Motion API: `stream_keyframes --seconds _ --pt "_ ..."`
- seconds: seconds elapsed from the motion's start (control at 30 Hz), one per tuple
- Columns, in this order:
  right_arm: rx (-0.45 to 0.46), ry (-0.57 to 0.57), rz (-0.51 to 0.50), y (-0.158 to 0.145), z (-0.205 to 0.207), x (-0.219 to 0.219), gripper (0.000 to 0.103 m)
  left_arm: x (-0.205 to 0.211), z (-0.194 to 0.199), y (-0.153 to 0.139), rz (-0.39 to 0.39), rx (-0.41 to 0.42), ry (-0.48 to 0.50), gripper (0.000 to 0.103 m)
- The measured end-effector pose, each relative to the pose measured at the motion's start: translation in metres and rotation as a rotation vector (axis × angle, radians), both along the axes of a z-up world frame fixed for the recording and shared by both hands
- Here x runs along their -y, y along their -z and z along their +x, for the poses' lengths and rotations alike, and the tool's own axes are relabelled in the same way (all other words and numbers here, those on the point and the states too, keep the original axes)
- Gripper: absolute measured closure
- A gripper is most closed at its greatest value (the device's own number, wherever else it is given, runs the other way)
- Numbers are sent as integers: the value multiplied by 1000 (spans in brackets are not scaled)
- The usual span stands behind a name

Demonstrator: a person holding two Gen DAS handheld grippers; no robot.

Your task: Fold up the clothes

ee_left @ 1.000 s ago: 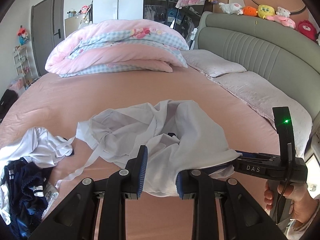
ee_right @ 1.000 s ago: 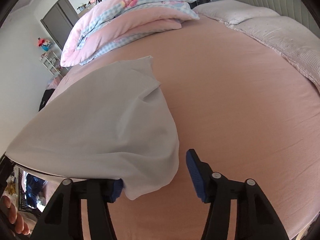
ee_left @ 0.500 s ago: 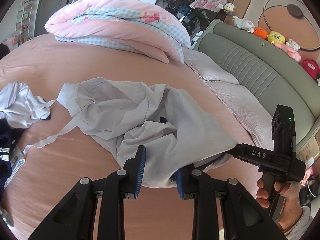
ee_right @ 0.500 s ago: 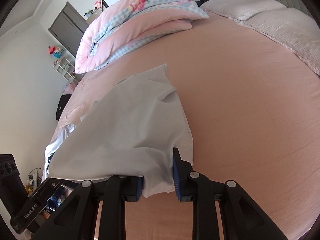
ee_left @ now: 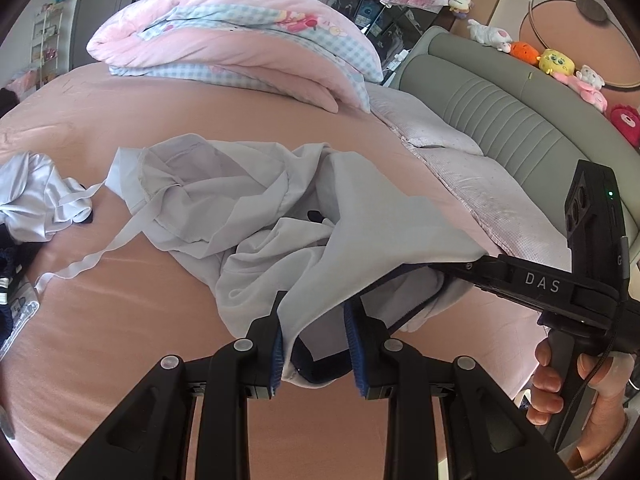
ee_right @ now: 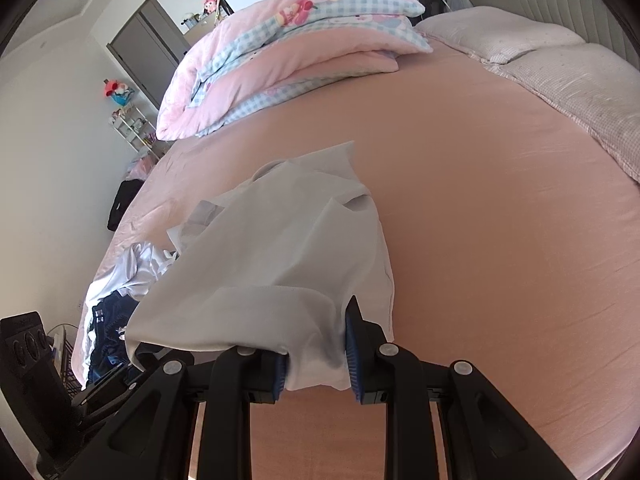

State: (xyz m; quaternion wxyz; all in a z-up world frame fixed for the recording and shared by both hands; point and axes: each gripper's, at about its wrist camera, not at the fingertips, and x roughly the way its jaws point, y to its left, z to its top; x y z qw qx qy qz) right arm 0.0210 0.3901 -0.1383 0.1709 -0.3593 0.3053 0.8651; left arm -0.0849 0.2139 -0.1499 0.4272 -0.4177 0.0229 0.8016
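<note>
A crumpled pale grey garment (ee_left: 248, 216) with a dark inner trim lies on the pink bed sheet (ee_left: 120, 340). My left gripper (ee_left: 316, 340) is shut on its near hem, which hangs between the blue pads. In the right wrist view my right gripper (ee_right: 316, 354) is shut on another edge of the same pale grey garment (ee_right: 288, 248), and the cloth stretches up and away from it. The right gripper's black body (ee_left: 536, 280) and the hand holding it show at the right of the left wrist view.
A folded pink and blue checked quilt (ee_left: 240, 40) lies at the far side of the bed. Pillows (ee_left: 480, 192) and a grey-green headboard (ee_left: 500, 104) with plush toys are on the right. More clothes, white (ee_left: 36, 196) and dark blue, are piled at the left edge.
The right gripper's jaws closed onto the garment's edge and rose a little with it. The left gripper rolled and sank slightly, still holding the hem.
</note>
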Motion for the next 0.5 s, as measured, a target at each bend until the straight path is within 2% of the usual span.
stream_keyframes --seconds 0.2,0.27,0.33,0.5 --pt "-13 -3 81 -15 -2 6 80 5 -13 5 -21 13 -58 79" --pt "-17 -2 122 -22 -1 8 80 7 -16 5 -32 -22 -73 79" --pt "-14 -7 168 -30 -1 11 81 9 -16 1 -34 -73 -85 84" --pt "-13 -23 170 -32 -5 13 81 9 -13 -8 -67 -167 -77 93"
